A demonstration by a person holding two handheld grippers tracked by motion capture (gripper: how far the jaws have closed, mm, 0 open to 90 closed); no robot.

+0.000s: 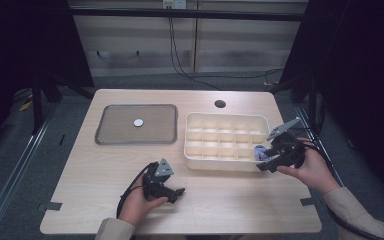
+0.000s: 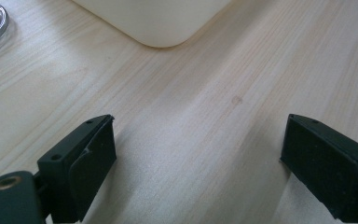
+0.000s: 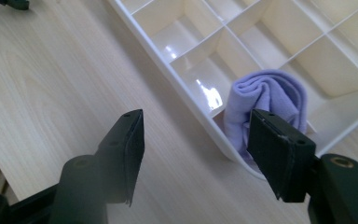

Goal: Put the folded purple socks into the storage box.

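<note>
- Lilac cloth [image 3: 265, 100], rolled/folded, sits in the near corner compartment of the cream divided box [image 1: 200, 120], on the person's right-hand end of the front row; in the high view it shows as a small lilac lump [image 1: 261, 151] at that corner.
- Cloth stands partly above the compartment walls, leaning vs. the box's outer rim.
- Right gripper [image 3: 196, 140]: jaws apart, roughly 3/4 open, nothing gripped. One jaw hangs over bare tabletop outside the box, the other is in front of the cloth in the right gripper view; can't tell if that pad touches the fabric, but no squeeze from both sides.
- In the high view the right gripper [image 1: 266, 161] is at the box's near right corner, held by the right hand [image 1: 307, 167], grey plate on top tilted up.
- Box: 3 rows of compartments; those in view other than the corner one look bare.
- Left gripper [image 2: 198, 154]: jaws wide apart, nothing btwn them, just wood grain below. In the high view it [image 1: 177, 192] rests low over the table, near the front edge, well apart from the box, w/ left hand [image 1: 140, 202] around it.
- Grey tray [image 1: 111, 114] lies left of the box, w/ a small white disc [image 1: 138, 122] near its middle.
- Wooden table [image 1: 105, 200] carries it all; round cable hole [image 1: 220, 104] near the far edge.
</note>
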